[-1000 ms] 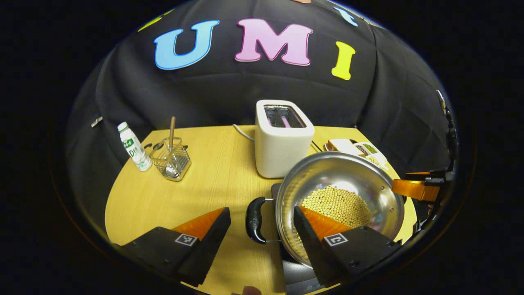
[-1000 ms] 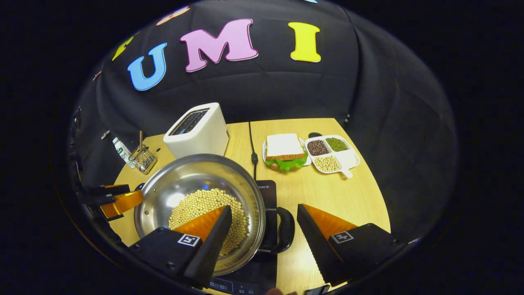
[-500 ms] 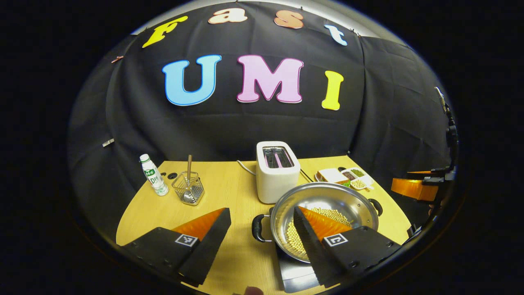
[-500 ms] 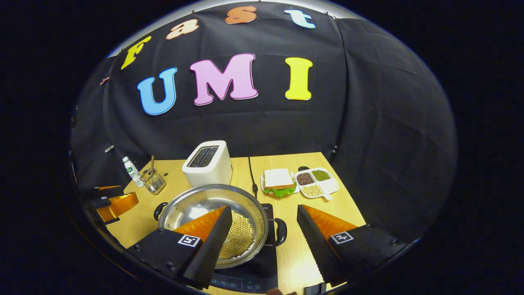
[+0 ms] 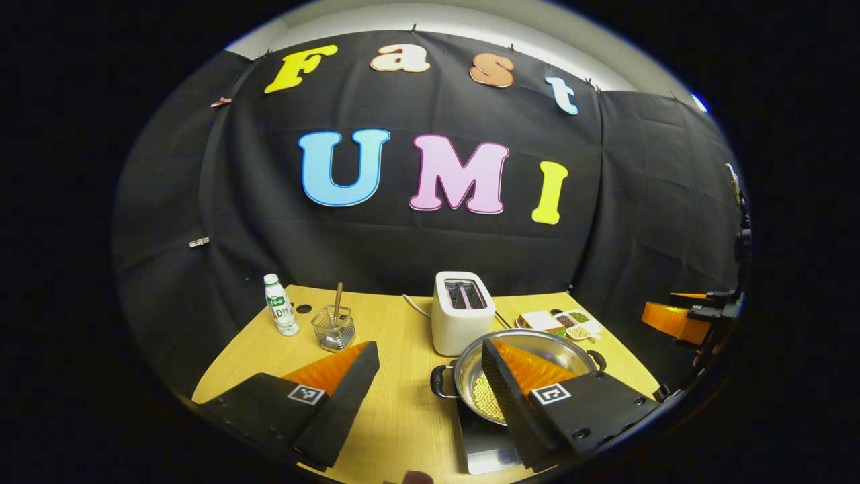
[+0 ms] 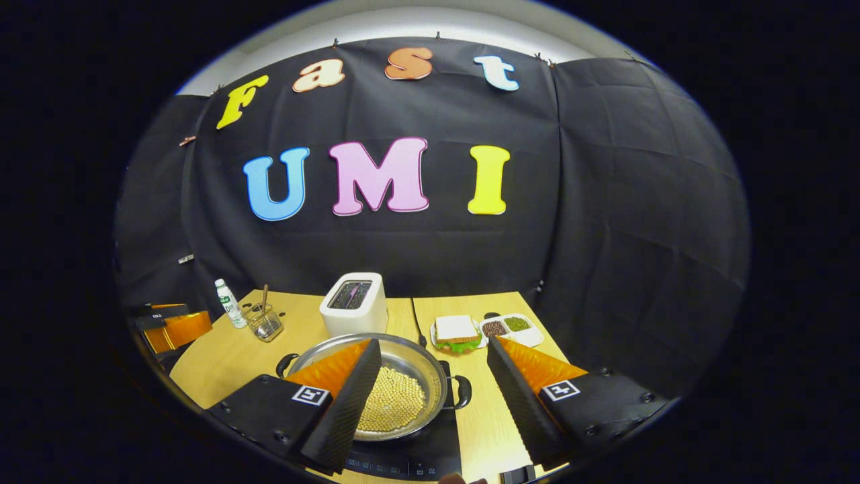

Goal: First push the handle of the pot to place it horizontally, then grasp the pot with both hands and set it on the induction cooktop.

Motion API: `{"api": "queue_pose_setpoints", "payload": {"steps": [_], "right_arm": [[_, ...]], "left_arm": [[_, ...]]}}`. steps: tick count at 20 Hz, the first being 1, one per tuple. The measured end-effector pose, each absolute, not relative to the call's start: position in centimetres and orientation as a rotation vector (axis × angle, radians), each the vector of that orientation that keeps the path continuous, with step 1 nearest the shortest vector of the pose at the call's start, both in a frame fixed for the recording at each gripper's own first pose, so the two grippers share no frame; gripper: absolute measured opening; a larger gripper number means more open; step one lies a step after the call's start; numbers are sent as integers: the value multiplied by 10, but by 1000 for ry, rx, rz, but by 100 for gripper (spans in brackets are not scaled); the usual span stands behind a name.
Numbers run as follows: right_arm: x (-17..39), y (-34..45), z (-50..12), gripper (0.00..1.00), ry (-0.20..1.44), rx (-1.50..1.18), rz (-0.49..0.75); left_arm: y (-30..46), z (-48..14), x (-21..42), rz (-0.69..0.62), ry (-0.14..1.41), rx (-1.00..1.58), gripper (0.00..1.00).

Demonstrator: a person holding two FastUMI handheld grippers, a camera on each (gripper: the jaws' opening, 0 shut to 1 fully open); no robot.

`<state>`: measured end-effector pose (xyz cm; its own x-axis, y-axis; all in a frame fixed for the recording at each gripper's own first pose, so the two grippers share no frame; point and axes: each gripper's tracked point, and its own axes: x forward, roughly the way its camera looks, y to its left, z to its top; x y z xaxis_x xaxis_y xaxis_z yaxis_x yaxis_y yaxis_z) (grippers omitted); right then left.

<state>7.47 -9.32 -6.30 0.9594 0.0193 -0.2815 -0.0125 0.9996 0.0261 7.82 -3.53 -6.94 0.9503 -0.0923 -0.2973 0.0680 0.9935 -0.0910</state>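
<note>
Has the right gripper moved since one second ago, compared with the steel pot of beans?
Yes. The right gripper has pulled back and up from the steel pot of beans, which now looks smaller and farther.

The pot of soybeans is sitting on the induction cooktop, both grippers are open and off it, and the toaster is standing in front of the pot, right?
Not quite. In the right gripper view the toaster stands behind the pot, toward the booth wall. The rest holds: the pot sits on the induction cooktop, and the left gripper and right gripper are open and off it.

bottle label unreadable, no other legible text
</note>
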Motion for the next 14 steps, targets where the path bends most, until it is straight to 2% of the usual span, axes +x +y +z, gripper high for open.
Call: {"api": "queue_pose_setpoints", "payload": {"steps": [7,14], "right_arm": [[48,-67,-18,98,143,26,33],[33,-45,-11,98,106,-1,45]], "left_arm": [[-12,-38,49,-74,195,-84,96],[-4,-36,30,-89,170,-51,96]]}}
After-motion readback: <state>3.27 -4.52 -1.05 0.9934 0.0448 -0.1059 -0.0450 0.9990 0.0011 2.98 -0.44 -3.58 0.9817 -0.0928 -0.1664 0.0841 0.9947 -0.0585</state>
